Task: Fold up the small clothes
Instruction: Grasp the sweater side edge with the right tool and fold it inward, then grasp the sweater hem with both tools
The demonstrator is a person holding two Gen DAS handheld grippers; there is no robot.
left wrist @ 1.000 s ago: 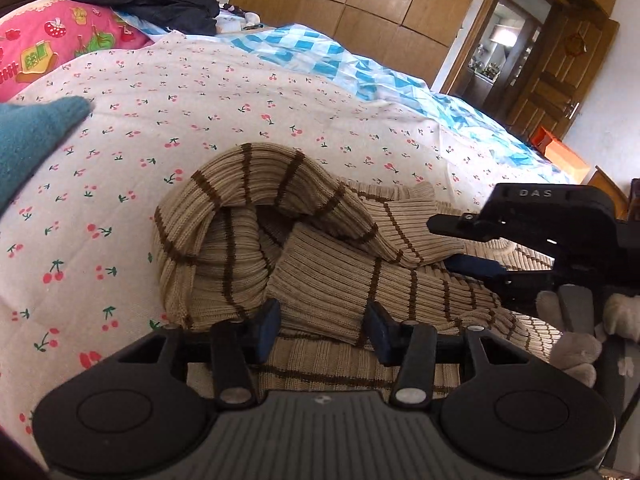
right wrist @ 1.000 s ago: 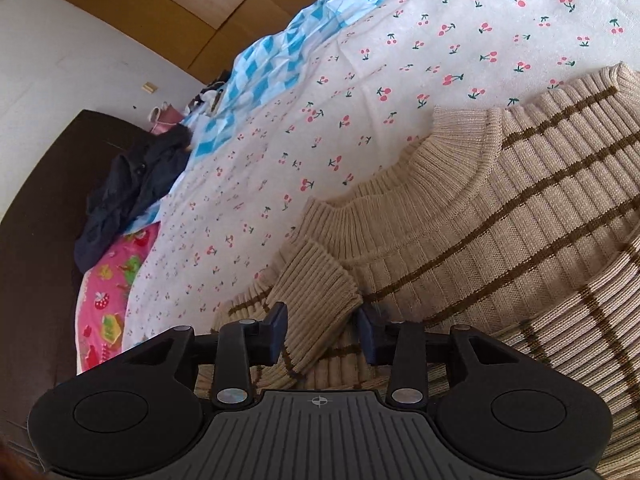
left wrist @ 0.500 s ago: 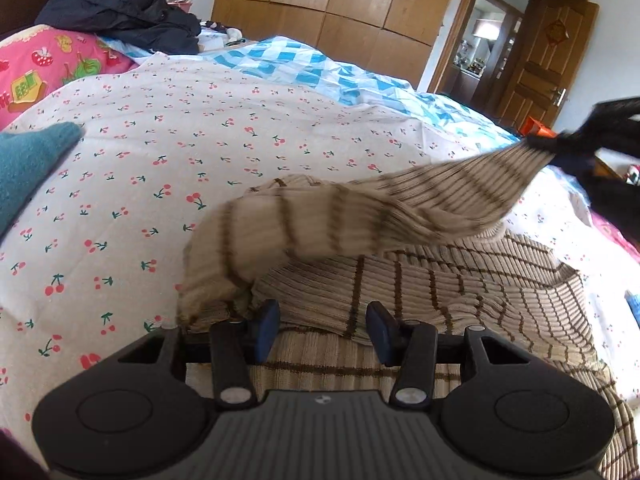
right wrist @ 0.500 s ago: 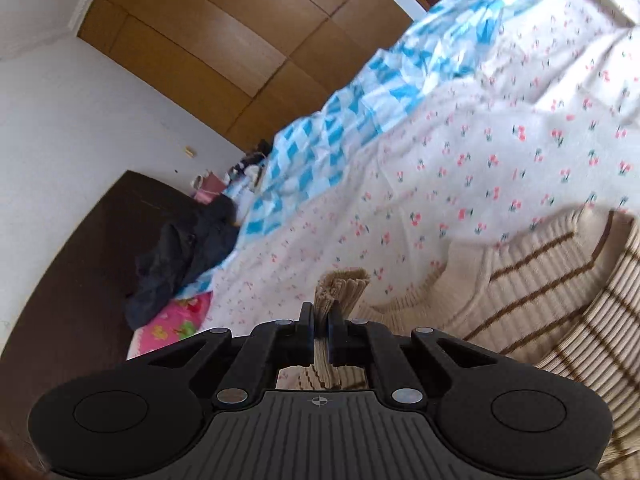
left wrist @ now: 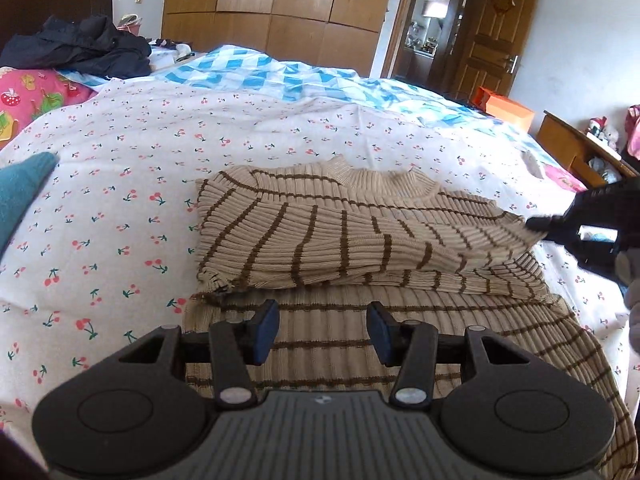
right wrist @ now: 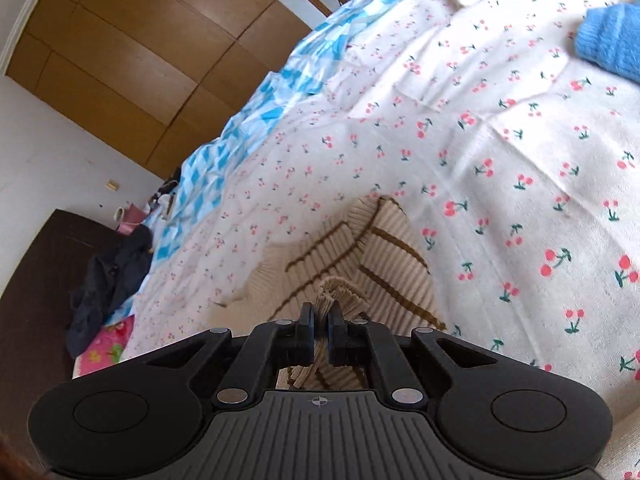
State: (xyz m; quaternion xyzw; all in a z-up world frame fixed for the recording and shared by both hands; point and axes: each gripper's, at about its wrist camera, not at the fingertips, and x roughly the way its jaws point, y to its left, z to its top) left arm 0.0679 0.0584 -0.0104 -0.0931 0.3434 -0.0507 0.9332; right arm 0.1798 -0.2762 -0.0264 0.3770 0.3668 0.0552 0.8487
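Note:
A beige ribbed sweater with brown stripes (left wrist: 340, 240) lies on the cherry-print bedsheet (left wrist: 120, 184), its collar at the far side. One sleeve is stretched flat across the chest to the right. My right gripper (right wrist: 319, 320) is shut on that sleeve's cuff (right wrist: 340, 294); it shows in the left wrist view (left wrist: 538, 225) at the sweater's right edge. My left gripper (left wrist: 322, 330) is open and empty, just above the sweater's lower body.
A teal knit garment (left wrist: 20, 196) lies at the left and a blue knit one (right wrist: 612, 40) at the right. Dark clothes (left wrist: 80, 46) and a pink pillow (left wrist: 32, 96) sit at the bed's head. Wardrobe and door stand beyond.
My right gripper shut on the sleeve cuff, lifted it and pulled it to the right across the sweater; the sleeve now lies stretched flat. My left gripper stayed open.

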